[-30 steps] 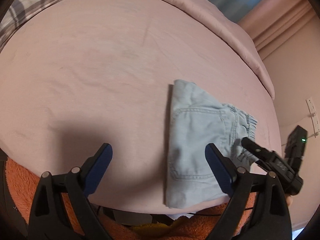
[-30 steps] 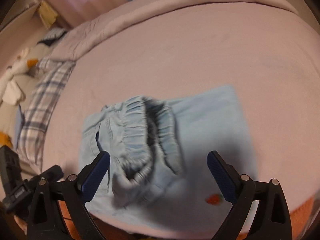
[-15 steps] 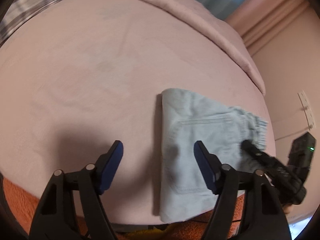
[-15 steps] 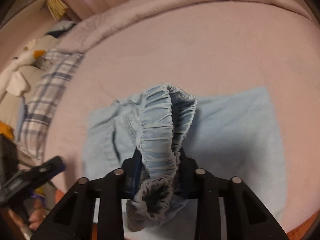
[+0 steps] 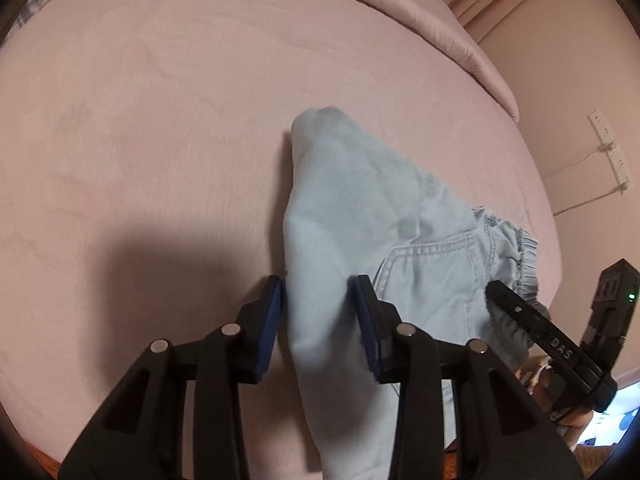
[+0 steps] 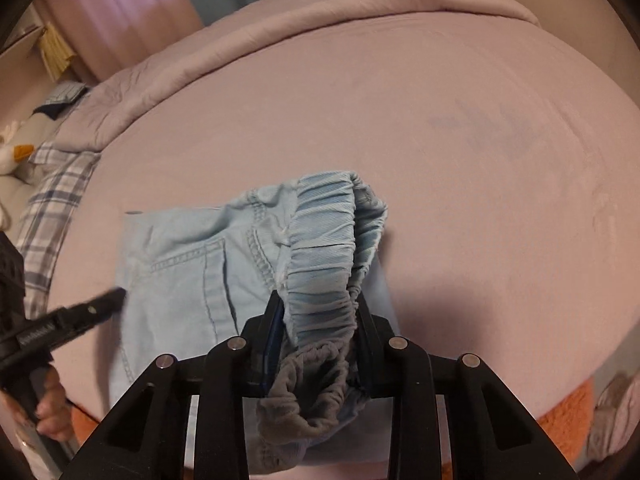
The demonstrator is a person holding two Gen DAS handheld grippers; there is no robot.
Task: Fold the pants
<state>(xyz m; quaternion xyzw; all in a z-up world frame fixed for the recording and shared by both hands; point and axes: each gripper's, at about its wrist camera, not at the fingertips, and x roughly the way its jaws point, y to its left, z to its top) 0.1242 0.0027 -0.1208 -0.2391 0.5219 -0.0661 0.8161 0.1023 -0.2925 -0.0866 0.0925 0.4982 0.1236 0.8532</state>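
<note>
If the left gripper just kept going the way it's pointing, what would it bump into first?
The pants: the left gripper has just been closing on a raised fold between its pads. Beyond that, probably the pink bed; depth is hard to judge.

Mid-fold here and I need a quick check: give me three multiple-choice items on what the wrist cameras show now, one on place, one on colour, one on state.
1. Which part of the pants sits between the right tongs?
A. a leg hem
B. the gathered elastic waistband
C. a back pocket

2. What colour is the bed sheet under the pants?
A. pink
B. dark green
C. white

3. How do the left tongs stand?
A. wide open over bare sheet
B. out of view
C. around a raised fold of the pants, having just been closing

Answers: 1 B, the ruched waistband bunches up between the blue pads. 2 A, pink cloth fills both views. 3 C, pale blue cloth rises between the two pads, which touch its sides.
</note>
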